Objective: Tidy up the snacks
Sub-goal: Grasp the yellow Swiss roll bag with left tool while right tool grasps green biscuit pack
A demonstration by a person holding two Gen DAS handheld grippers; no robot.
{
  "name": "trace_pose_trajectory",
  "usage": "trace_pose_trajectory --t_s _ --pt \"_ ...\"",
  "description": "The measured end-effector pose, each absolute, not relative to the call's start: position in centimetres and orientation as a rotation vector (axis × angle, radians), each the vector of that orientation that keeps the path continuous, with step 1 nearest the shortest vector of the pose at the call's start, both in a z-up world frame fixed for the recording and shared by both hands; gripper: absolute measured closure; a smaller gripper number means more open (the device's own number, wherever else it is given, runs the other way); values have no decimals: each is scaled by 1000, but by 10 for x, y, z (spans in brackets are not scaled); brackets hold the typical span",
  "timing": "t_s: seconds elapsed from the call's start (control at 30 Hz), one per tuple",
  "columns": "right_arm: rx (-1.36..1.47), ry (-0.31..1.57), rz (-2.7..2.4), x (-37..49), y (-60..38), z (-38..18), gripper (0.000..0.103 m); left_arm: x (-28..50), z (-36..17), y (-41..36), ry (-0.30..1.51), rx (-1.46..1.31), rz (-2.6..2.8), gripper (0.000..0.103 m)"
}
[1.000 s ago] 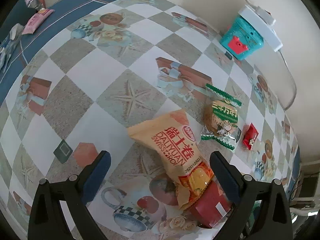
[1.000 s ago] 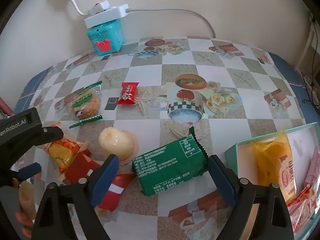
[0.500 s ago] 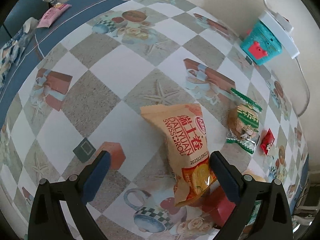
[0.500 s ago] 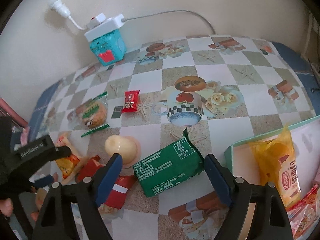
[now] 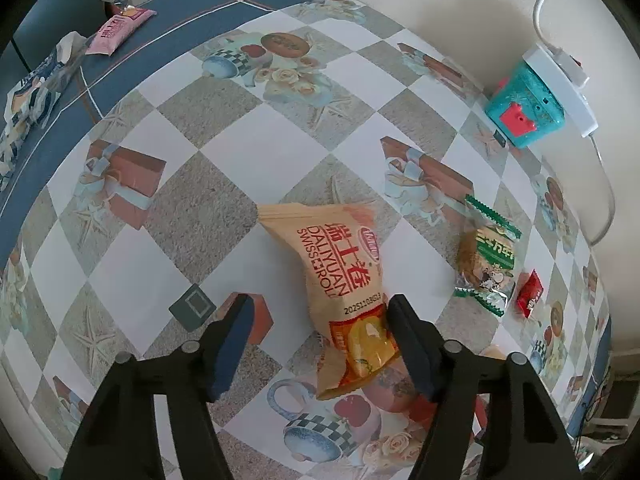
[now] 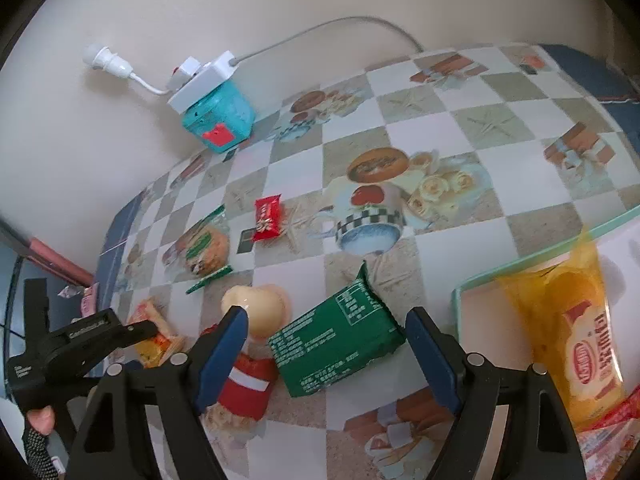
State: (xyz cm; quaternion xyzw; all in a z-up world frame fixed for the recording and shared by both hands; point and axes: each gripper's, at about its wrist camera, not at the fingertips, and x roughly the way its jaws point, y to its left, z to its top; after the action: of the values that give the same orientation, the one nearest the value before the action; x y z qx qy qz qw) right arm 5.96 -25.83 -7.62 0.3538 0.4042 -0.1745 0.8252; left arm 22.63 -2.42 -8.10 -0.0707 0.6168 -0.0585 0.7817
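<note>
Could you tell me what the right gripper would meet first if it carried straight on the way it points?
Most likely the green snack packet, which lies between its closing jaws; depth is hard to judge.

Bare table (image 5: pixel 132 264) lay open to my left; the Swiss-roll packet (image 5: pixel 344 280) and biscuit packet (image 5: pixel 486 256) crowded my right.

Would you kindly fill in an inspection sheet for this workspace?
Surface: table under a checked printed cloth.
Job's things: Swiss roll packet, green packet, cookie, red candy; tray holds a yellow packet.
Clutter: teal box.
Grippers: left gripper jaws closing around the Swiss roll packet; right gripper closing, straddling the green packet.
Cables: power strip atop the box.
Surroundings: plain wall.
</note>
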Motion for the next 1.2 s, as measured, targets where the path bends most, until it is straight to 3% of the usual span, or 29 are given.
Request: trace_pose_trajectory --t_s 0.13,0.57,0.6,0.77,1.2 --pt "745 863 -355 61 -255 -75 20 228 -80 -25 1331 -148 -128 35" --pt "279 1037 -405 87 -204 -82 21 227 -78 -19 1335 -157 -127 35" --pt "274 1044 -411 87 -204 -83 26 227 -78 -19 1335 -154 -128 35" --pt "293 1037 -425 85 -207 -81 33 226 -68 -20 1314 -138 -139 66" --pt "339 949 -422 75 -214 -47 35 222 -59 -17 1306 -139 -156 72"
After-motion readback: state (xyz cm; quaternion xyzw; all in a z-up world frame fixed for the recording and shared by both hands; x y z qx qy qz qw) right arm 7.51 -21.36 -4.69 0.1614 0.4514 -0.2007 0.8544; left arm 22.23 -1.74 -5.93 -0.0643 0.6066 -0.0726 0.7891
